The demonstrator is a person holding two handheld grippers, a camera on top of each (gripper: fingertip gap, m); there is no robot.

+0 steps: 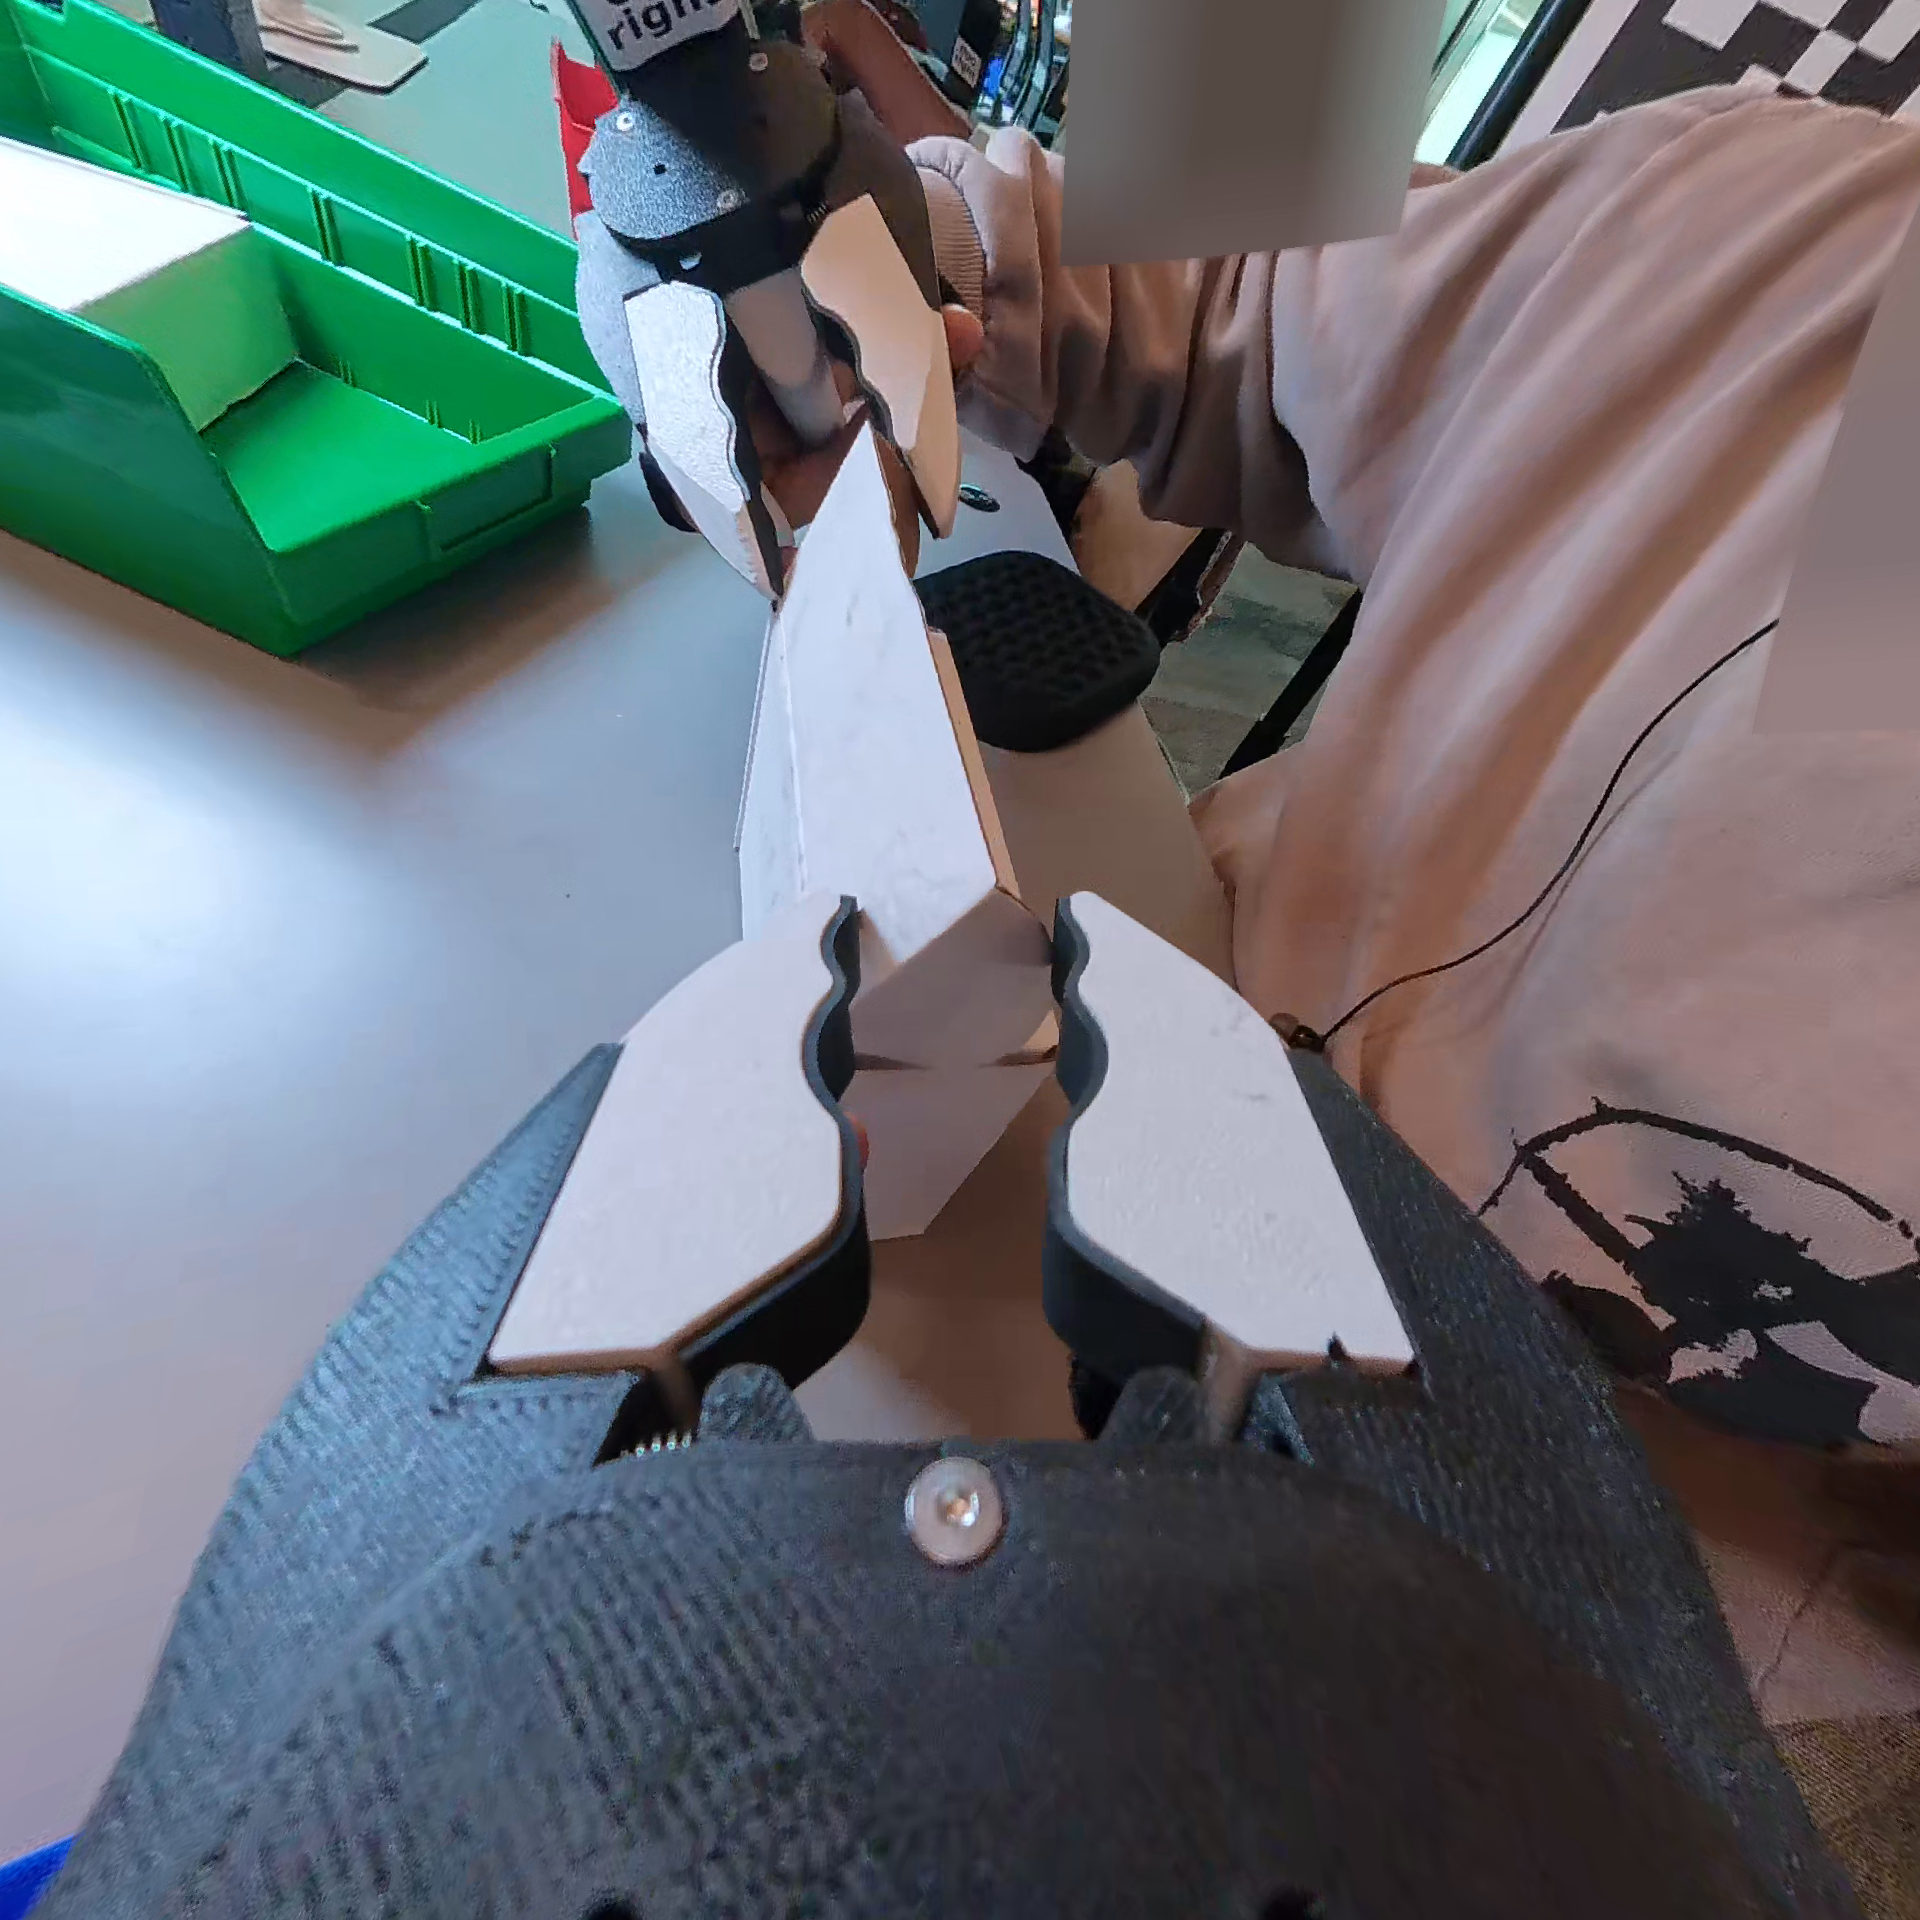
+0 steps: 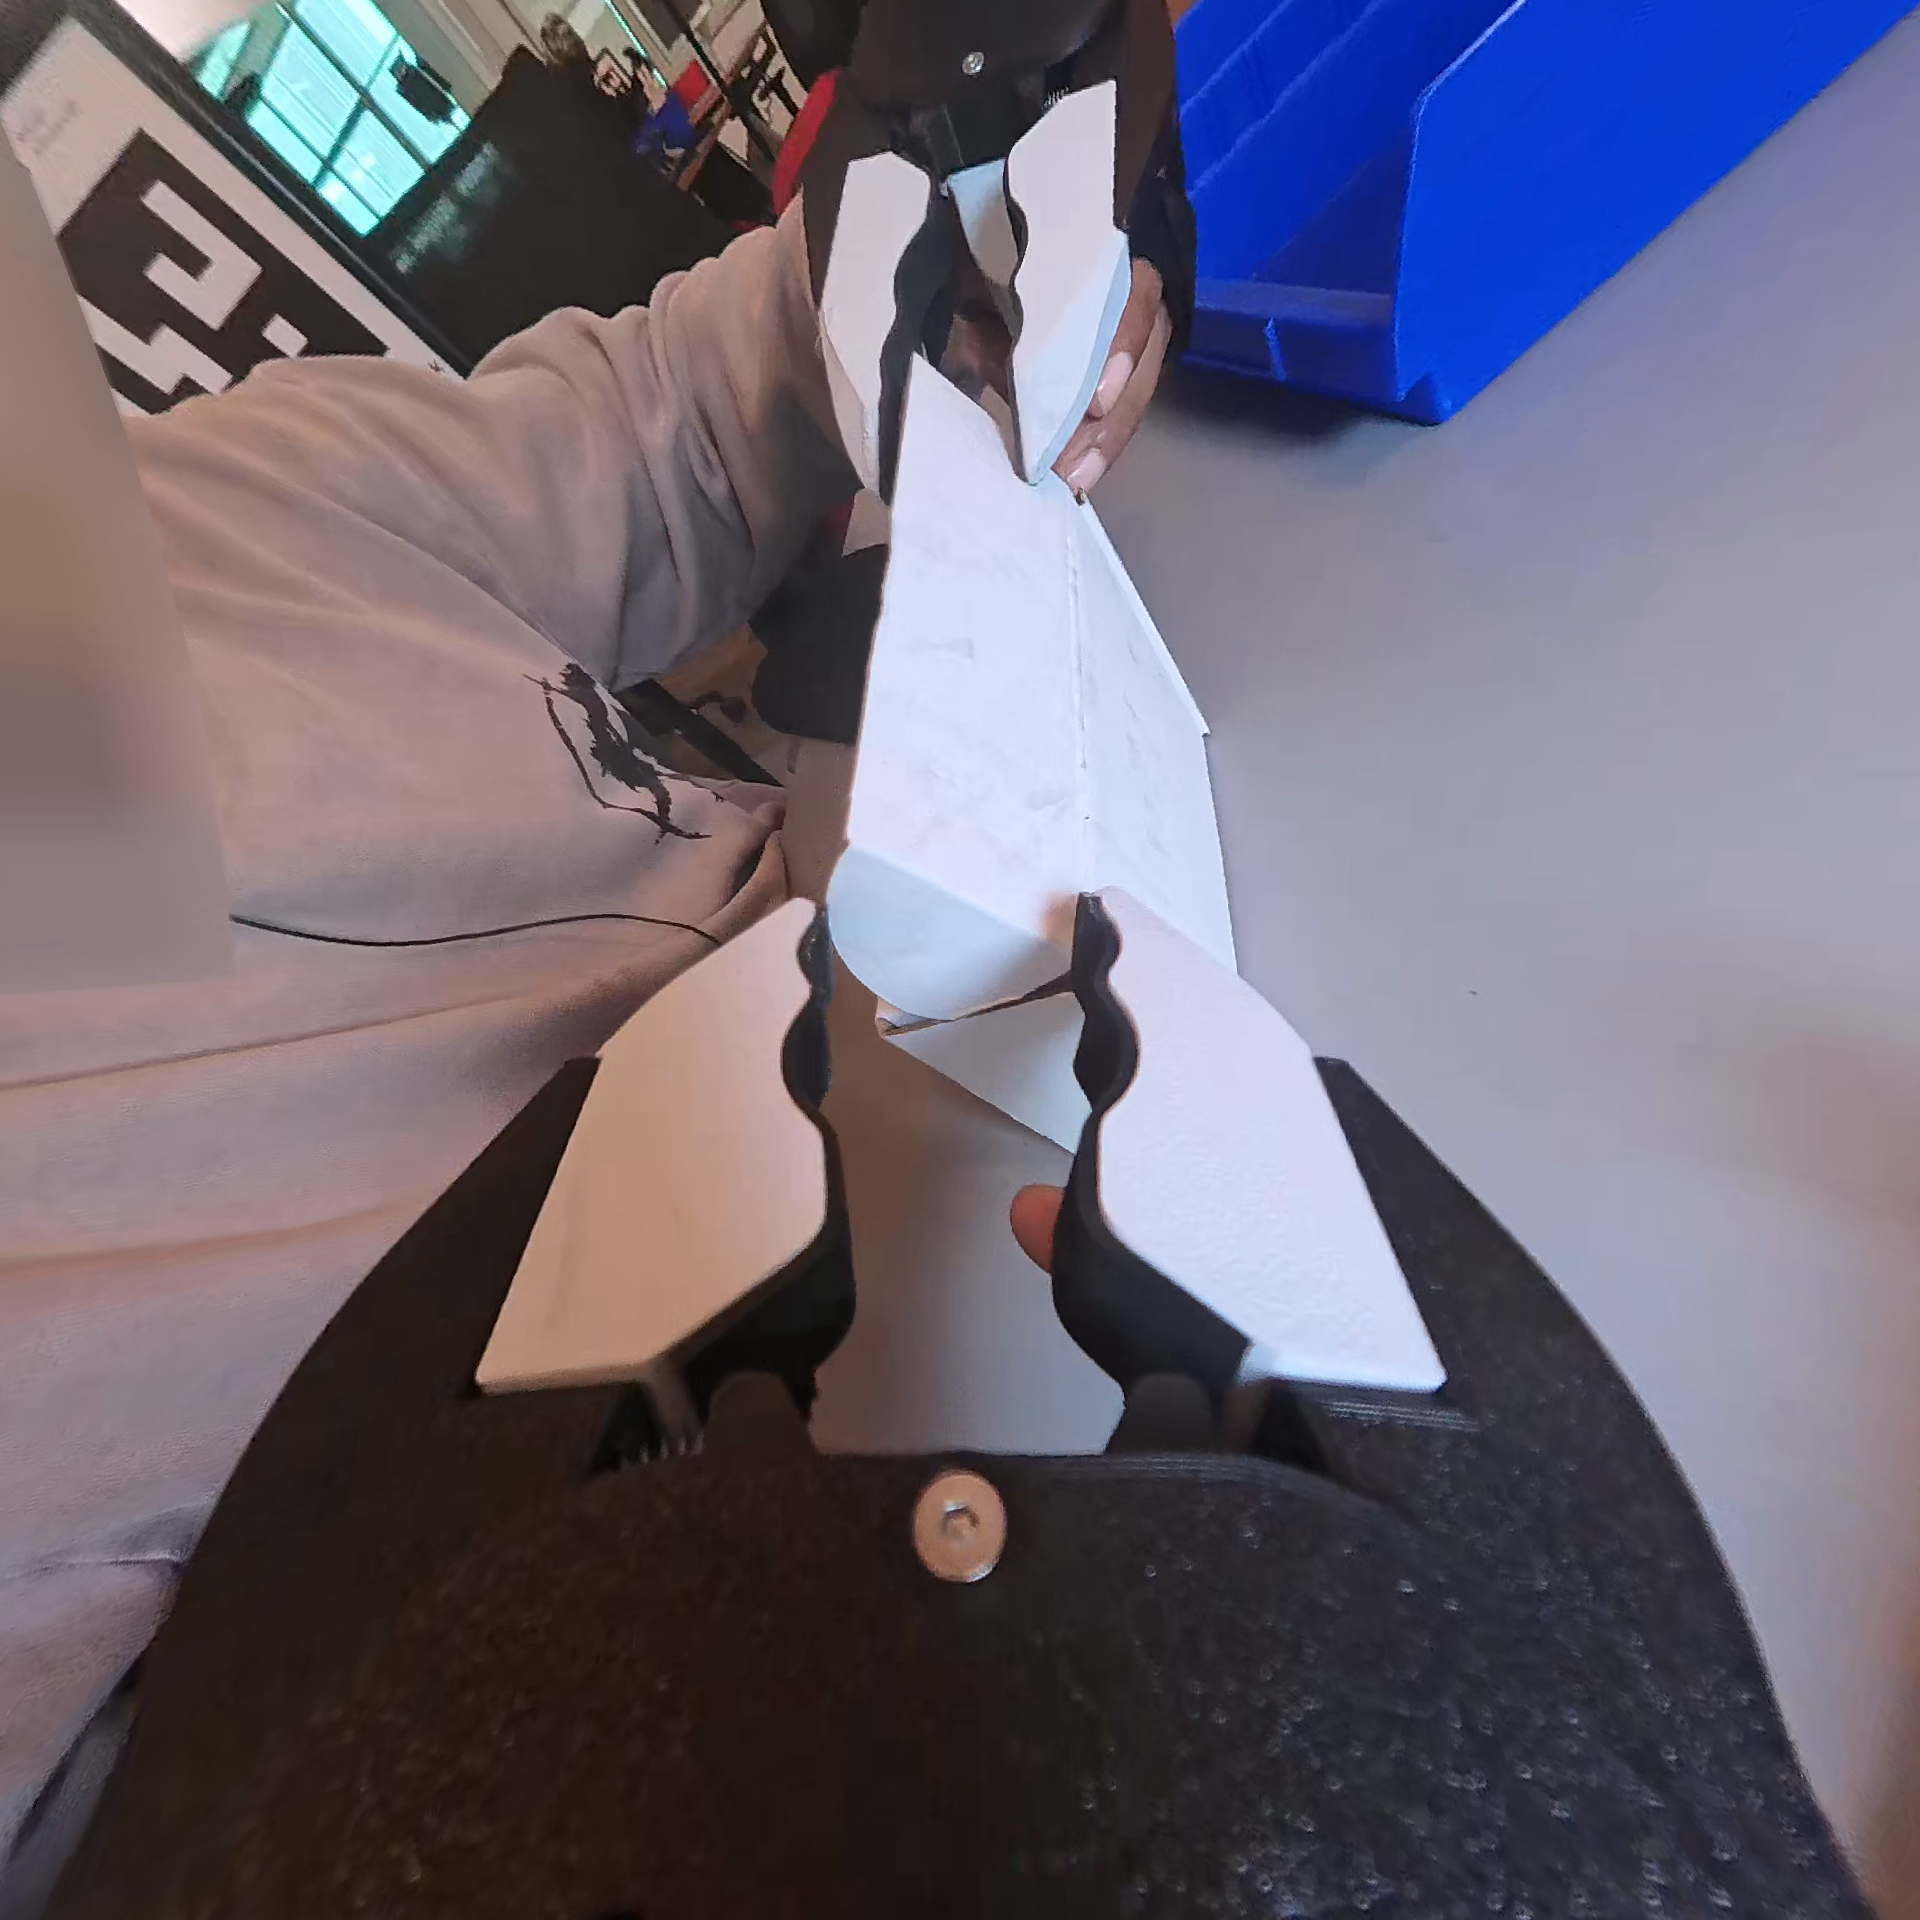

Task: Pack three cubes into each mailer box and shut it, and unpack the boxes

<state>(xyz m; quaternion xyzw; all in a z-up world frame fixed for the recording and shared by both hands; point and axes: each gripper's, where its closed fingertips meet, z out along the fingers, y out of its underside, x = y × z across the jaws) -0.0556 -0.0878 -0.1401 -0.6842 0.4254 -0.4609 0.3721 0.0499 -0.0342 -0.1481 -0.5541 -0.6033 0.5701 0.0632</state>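
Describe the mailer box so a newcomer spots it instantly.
Start at the grey table, between the green bin and the person's pale sweatshirt. The white mailer box spans both tools, left tool at one end, right tool opposite; only it is held.

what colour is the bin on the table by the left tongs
Blue bin, best in the right wrist view.

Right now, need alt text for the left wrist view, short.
The left gripper clamps one end of a white mailer box held above a grey table, while the right gripper grips the far end. A green bin sits at upper left; the person's pale sweatshirt fills the right.
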